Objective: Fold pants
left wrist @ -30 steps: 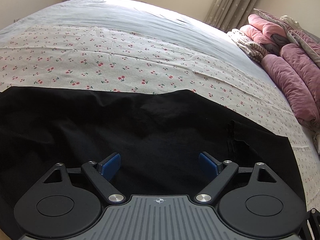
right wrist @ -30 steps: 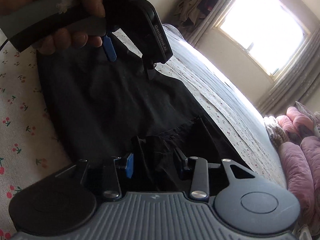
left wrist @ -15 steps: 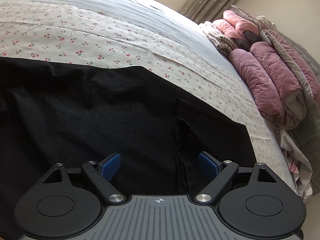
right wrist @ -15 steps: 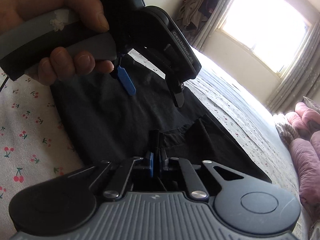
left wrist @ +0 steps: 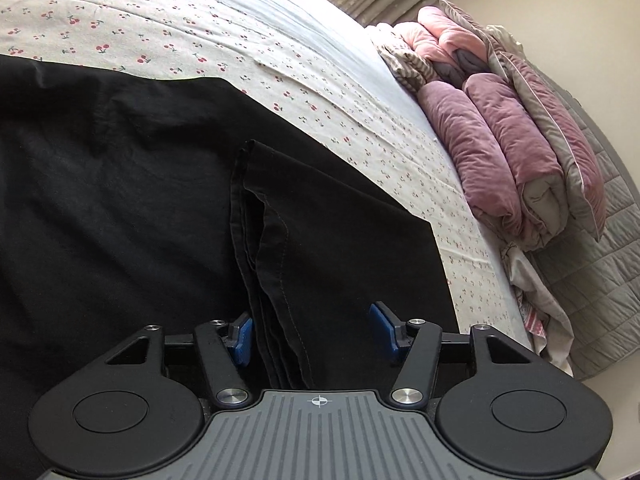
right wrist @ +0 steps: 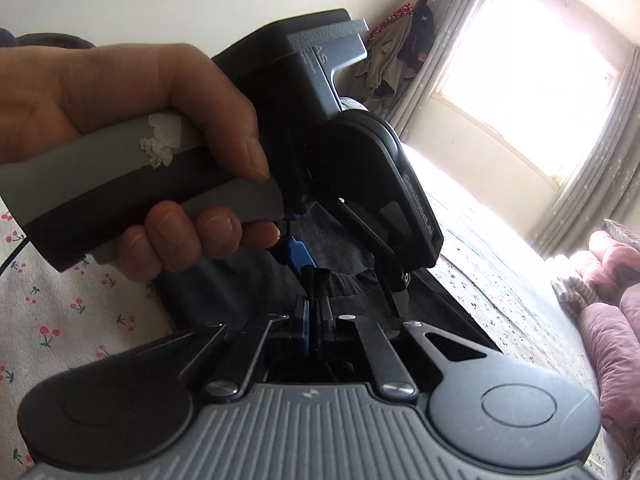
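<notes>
The black pants lie spread over the near part of the bed, reaching toward its right side, where the cherry-print sheet shows bare. A raised ridge of doubled cloth with a stitched hem runs up the middle of the left wrist view. The left gripper stands spread wide, its blue pads on either side of that ridge and not closed on it. The right gripper is pressed together, pinching a black fold of the pants between its tips, just below the left gripper's fingers in the right wrist view. The left hand grips its handle.

The fold looks barely begun: one edge is gathered and held, most of the cloth is flat and unfolded. No containers are in view; rolled pink quilts are piled at the bed's far right edge.
</notes>
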{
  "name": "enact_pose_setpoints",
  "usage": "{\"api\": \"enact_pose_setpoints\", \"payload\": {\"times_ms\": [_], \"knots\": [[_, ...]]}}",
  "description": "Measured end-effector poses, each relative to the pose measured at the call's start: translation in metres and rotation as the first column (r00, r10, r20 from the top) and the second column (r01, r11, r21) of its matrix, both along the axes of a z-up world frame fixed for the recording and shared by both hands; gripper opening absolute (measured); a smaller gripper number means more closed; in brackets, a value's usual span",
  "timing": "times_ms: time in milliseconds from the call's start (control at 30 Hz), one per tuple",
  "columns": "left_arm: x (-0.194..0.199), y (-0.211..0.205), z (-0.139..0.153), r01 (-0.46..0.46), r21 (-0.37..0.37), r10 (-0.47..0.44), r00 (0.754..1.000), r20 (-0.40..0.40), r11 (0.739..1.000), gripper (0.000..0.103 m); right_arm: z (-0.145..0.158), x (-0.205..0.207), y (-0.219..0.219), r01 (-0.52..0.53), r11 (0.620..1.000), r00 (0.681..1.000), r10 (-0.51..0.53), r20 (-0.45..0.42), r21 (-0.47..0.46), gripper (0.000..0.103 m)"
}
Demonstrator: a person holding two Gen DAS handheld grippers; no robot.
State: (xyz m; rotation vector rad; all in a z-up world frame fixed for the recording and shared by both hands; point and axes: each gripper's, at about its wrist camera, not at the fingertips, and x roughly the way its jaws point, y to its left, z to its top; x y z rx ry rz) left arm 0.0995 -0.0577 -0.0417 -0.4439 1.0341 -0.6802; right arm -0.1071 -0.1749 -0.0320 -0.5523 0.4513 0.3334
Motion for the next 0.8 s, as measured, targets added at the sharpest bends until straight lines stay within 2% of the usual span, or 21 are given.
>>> {"api": "enact_pose_setpoints", "payload": {"times_ms": [33,67,133,167,267,433,500,600,667,800], "knots": [[0.001,0.0,0.0,0.0,0.009,0.0,1.0,0.008,1.0,0.038,0.001,-0.003,0.002,-0.007,1.0,1.0,0.007,0.008,0.007,0.0],[0.001,-0.001,0.001,0.001,0.03,-0.002,1.0,0.027,1.0,0.022,-0.001,-0.007,0.007,-0.019,1.0,1.0,0.019,0.015,0.013,0.0],[0.004,-0.001,0.001,0.001,0.077,-0.005,0.998,0.058,0.997,0.007,-0.004,-0.01,0.012,-0.027,1.0,1.0,0.027,0.014,0.004,0.0],[0.005,0.0,0.001,-0.001,0.093,-0.005,0.998,0.068,0.996,0.005,-0.008,-0.011,0.016,-0.027,1.0,1.0,0.028,0.013,-0.008,0.0],[0.007,0.002,0.001,-0.016,0.133,0.003,0.995,0.104,0.991,0.002,-0.014,-0.013,0.02,-0.036,0.999,0.999,0.036,-0.012,-0.015,0.0],[0.005,0.012,0.01,-0.047,0.202,0.014,0.987,0.161,0.978,0.001,-0.008,-0.012,0.012,-0.058,0.998,0.997,0.06,-0.053,0.038,0.0],[0.003,0.021,0.016,-0.07,0.248,0.018,0.979,0.205,0.966,0.001,-0.001,-0.008,0.001,-0.047,0.989,0.993,0.061,-0.099,0.143,0.006],[0.009,0.047,0.019,-0.121,0.282,0.057,0.973,0.224,0.952,0.001,0.007,0.004,-0.018,0.033,0.966,0.988,0.007,-0.156,0.255,0.006],[0.013,0.067,0.02,-0.166,0.319,0.09,0.967,0.24,0.933,0.001,0.009,0.011,-0.027,0.078,0.956,0.984,-0.029,-0.176,0.282,0.007],[0.02,0.114,0.016,-0.268,0.391,0.169,0.948,0.271,0.881,0.001,0.004,0.023,-0.041,0.187,0.932,0.964,-0.113,-0.24,0.311,0.015]]}}
